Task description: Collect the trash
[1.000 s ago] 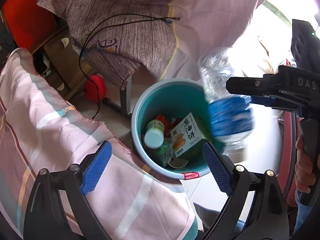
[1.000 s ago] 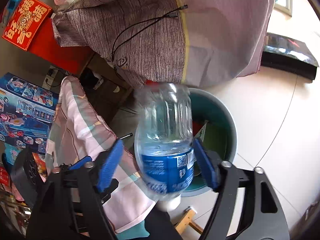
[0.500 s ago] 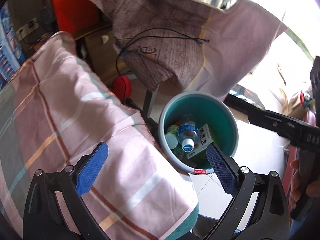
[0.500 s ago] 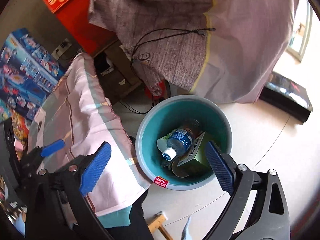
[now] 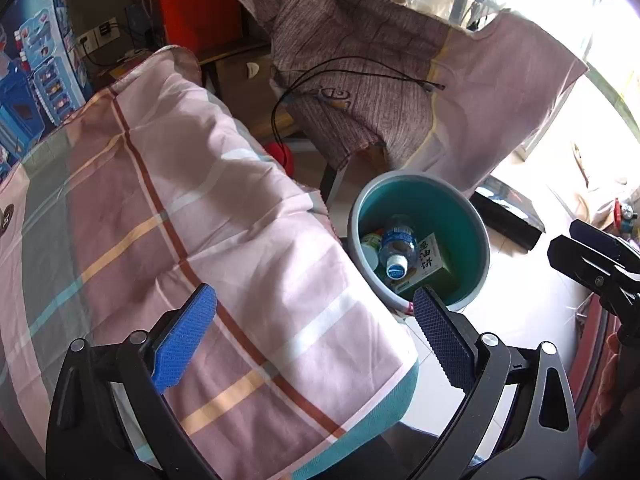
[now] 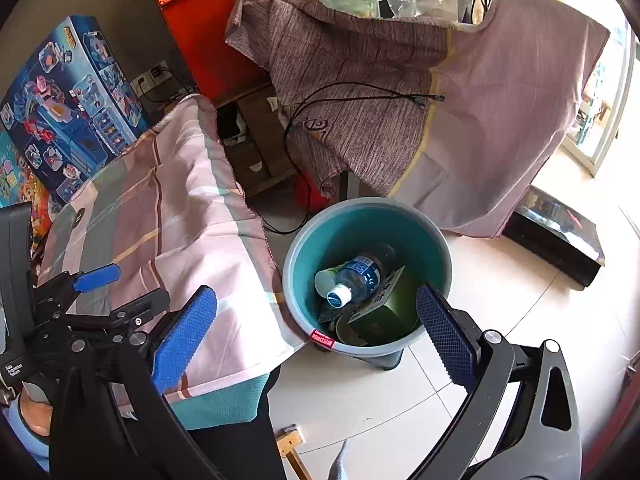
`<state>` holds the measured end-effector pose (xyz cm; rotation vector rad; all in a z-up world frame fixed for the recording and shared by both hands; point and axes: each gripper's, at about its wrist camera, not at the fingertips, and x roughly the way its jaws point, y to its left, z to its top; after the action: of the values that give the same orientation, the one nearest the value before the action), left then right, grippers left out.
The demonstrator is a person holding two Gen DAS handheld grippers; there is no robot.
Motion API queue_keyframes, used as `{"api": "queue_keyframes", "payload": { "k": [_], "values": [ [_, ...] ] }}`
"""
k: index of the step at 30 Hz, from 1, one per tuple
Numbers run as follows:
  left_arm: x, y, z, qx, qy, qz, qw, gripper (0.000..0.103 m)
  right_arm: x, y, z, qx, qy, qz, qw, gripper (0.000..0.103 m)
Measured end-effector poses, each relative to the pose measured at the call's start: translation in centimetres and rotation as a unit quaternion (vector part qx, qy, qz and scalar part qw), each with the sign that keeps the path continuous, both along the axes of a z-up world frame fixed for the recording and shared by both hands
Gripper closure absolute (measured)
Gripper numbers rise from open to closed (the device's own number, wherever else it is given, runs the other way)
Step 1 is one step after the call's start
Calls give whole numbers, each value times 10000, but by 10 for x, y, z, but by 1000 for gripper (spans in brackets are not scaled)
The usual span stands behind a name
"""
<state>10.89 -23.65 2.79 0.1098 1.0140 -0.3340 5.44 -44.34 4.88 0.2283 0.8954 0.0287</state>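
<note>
The water bottle (image 6: pixel 360 274), gripped by the right gripper (image 6: pixel 316 332) a second ago, now lies in the bin (image 6: pixel 296 256). Both the right and the left gripper (image 5: pixel 314 332) have released, empty jaws; that item is collected.

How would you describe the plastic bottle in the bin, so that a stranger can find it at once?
Look for the round teal bin on the pale tiled floor, beside the checked pink cloth. Inside, on top of the trash, lies a clear bottle. Unlike the green carton next to it, it has a blue label and a white-and-blue cap.
</note>
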Motion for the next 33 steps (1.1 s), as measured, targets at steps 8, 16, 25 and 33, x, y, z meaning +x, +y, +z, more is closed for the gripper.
{"api": "queue_keyframes", "payload": {
  "k": [8, 16, 25, 33],
  "values": [
    [-14, 25, 9, -78, -157, 159, 9997, 4, -4, 16, 2, -61, -38, 20, 10000, 7],
    [-20, 46, 13, -127, -244, 364, 9990, 4, -4, 36, 3, -156, -40, 139, 9998, 7],
    [-22, 60, 14, -205, -288, 484, 9982, 4, -3, 49, 5, -198, -23, 214, 9996, 7],
    [-28, 65, 16, -235, -428, 563, 9972, 4, -4, 51, 5, -241, -34, 206, 9995, 7]
  ]
}}
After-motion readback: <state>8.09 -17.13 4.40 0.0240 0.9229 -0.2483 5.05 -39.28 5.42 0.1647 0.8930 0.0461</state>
